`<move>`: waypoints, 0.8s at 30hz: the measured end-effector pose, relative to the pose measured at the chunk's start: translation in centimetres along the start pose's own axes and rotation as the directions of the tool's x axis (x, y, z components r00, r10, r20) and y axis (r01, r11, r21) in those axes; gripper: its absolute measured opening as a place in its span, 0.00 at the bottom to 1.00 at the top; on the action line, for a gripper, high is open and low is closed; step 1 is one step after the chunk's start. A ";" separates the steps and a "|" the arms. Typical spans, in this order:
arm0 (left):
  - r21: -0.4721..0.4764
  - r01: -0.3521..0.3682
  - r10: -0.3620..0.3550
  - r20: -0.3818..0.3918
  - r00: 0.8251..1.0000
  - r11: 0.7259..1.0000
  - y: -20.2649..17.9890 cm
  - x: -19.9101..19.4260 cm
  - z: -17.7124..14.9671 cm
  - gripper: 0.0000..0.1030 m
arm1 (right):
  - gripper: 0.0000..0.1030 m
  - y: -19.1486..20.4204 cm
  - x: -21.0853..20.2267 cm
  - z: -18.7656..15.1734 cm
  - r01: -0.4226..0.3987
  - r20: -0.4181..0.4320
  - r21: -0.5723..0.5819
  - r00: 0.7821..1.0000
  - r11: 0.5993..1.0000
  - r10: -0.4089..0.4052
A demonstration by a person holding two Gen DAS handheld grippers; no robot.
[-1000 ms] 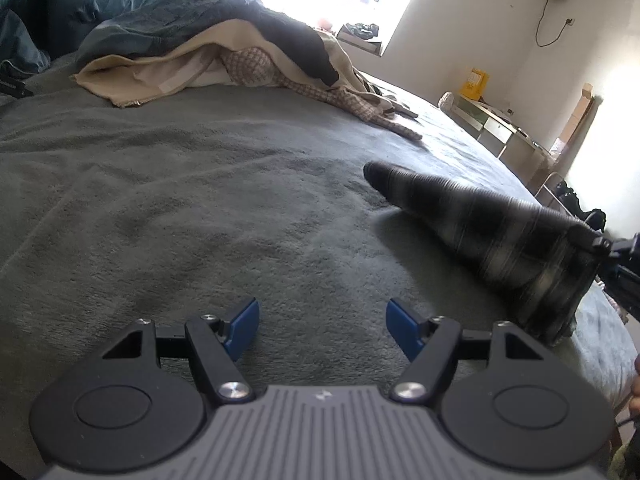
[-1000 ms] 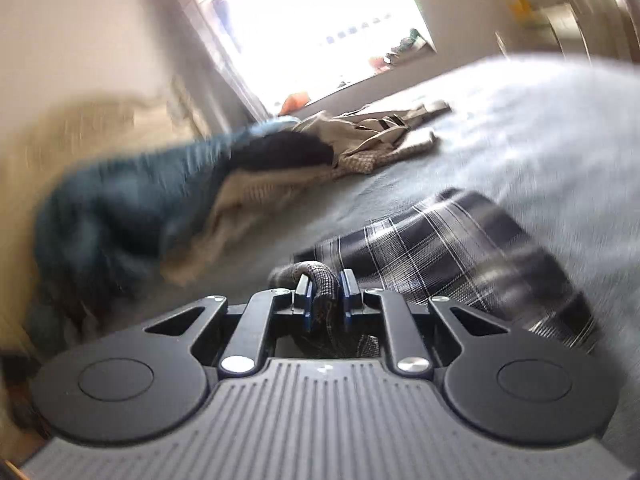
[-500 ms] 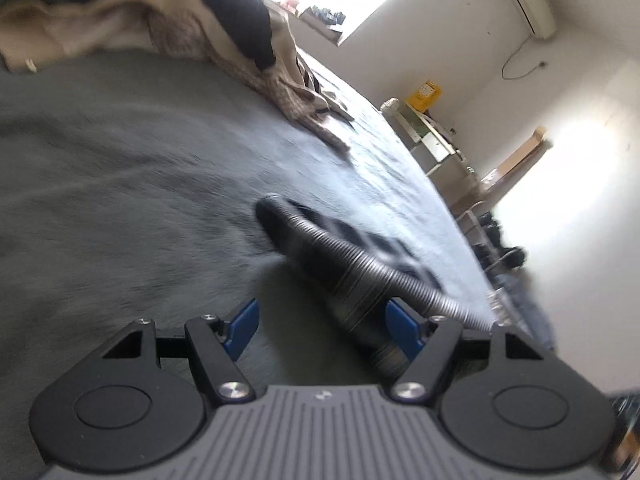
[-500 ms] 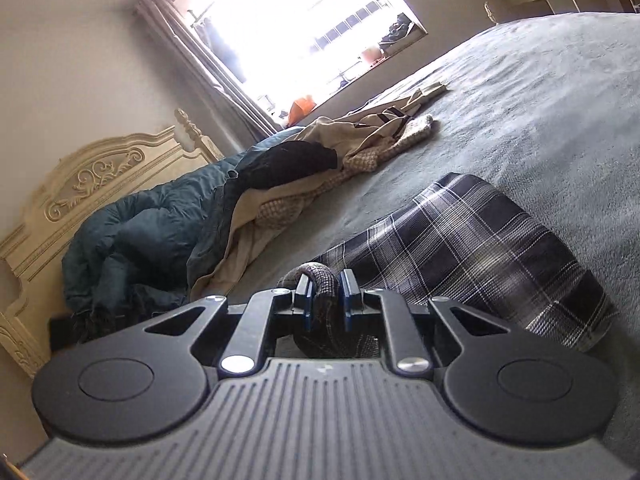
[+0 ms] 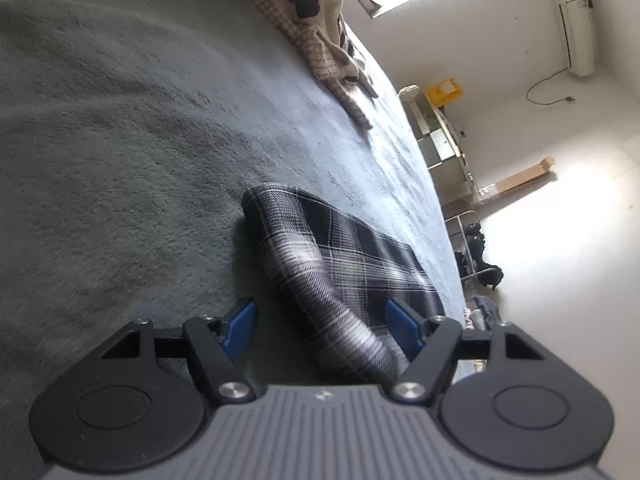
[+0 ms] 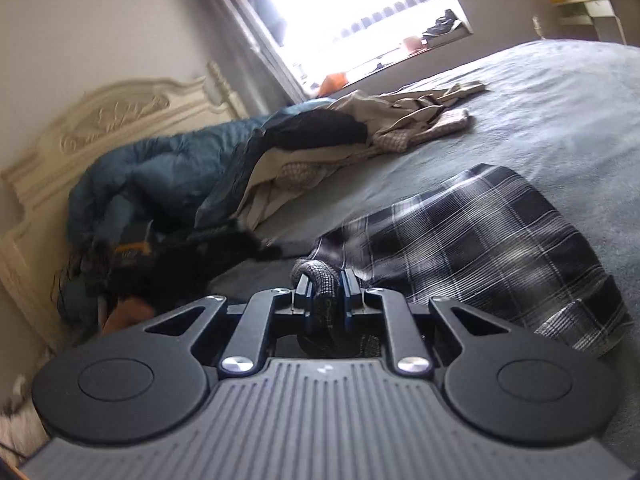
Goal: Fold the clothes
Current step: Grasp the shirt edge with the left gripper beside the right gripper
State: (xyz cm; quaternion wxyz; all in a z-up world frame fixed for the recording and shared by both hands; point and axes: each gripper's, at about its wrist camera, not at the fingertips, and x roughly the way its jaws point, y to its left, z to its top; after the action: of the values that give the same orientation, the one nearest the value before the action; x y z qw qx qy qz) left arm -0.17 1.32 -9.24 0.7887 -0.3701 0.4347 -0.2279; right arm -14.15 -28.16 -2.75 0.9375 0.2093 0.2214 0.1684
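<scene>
A dark plaid garment (image 5: pixel 352 256) lies folded over on the grey bed cover (image 5: pixel 120 140). Its raised, rolled edge runs back between the blue pads (image 5: pixel 240 322) of my left gripper (image 5: pixel 320 320), which stands open around it; the cloth sits nearer the right pad, and a gap shows at the left one. In the right wrist view the same plaid garment (image 6: pixel 480 248) spreads to the right. My right gripper (image 6: pixel 324 292) is shut on a bunched corner of it, held just above the cover.
A heap of beige and checked clothes (image 6: pixel 400 128) and a blue duvet (image 6: pixel 160 168) lie by the cream headboard (image 6: pixel 112 120). A dark blurred shape (image 6: pixel 168 268) sits left of the right gripper. Shelves (image 5: pixel 440 140) stand beyond the bed's far edge.
My left gripper has swung across the bed to the plaid garment and rolled; the cloth's raised edge now lies between its open jaws. The right gripper has kept its grip and its place.
</scene>
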 end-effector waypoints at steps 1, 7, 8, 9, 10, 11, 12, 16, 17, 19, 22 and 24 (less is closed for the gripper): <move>-0.002 -0.002 0.002 -0.009 1.000 1.000 0.0 0.5 0.1 0.67 | 0.12 0.2 0.0 0.0 0.005 -0.004 -0.022 1.000 1.000 -0.005; -0.027 -0.014 0.013 -0.028 1.000 1.000 0.1 2.7 1.5 0.53 | 0.13 1.9 -0.1 -0.1 0.039 -0.015 -0.171 0.999 0.985 -0.042; -0.035 -0.019 0.018 -0.030 0.999 0.999 0.2 2.9 1.7 0.50 | 0.13 2.4 0.0 -0.5 0.042 -0.019 -0.205 0.999 0.978 -0.047; -0.042 -0.024 0.022 -0.032 0.999 0.999 0.3 3.0 1.9 0.49 | 0.13 2.9 0.1 -1.0 0.045 -0.022 -0.246 0.998 0.968 -0.053; -0.044 -0.031 0.030 -0.033 0.999 0.999 0.4 3.1 2.0 0.44 | 0.15 3.4 0.2 -1.5 0.050 -0.025 -0.287 0.998 0.957 -0.060; -0.045 -0.039 0.037 -0.035 0.999 0.998 0.5 3.2 2.0 0.38 | 0.15 4.0 0.4 -2.1 0.058 -0.026 -0.332 0.997 0.942 -0.071; -0.047 -0.046 0.045 -0.036 0.998 0.998 0.6 3.2 2.0 0.35 | 0.15 4.6 0.5 -2.8 0.069 -0.024 -0.380 0.996 0.922 -0.085; -0.060 -0.049 0.046 -0.043 0.998 0.997 1.0 3.3 2.2 0.30 | 0.27 6.7 1.0 -6.0 0.115 -0.008 -0.580 0.989 0.806 -0.147; -0.059 -0.050 0.047 -0.045 0.998 0.997 1.0 3.2 2.2 0.30 | 0.30 7.1 1.1 -6.8 0.123 -0.003 -0.625 0.987 0.771 -0.160; -0.053 -0.058 0.056 -0.048 0.997 0.997 0.9 3.2 2.3 0.30 | 0.35 7.8 1.3 -8.3 0.135 0.010 -0.702 0.984 0.699 -0.180; -0.045 -0.069 0.067 -0.050 0.996 0.997 0.7 3.2 2.3 0.30 | 0.44 8.6 1.5 -10.0 0.151 0.035 -0.775 0.980 0.614 -0.196; -0.046 -0.072 0.070 -0.052 0.996 0.996 0.6 3.3 2.4 0.30 | 0.49 9.1 1.8 -10.7 0.143 0.034 -0.798 0.981 0.585 -0.193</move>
State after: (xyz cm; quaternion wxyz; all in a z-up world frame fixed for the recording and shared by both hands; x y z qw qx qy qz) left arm 3.65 0.37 -10.63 0.7759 -0.3674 0.4728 -0.1986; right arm -19.88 -16.22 -7.84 0.9371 -0.2572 0.1681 0.1658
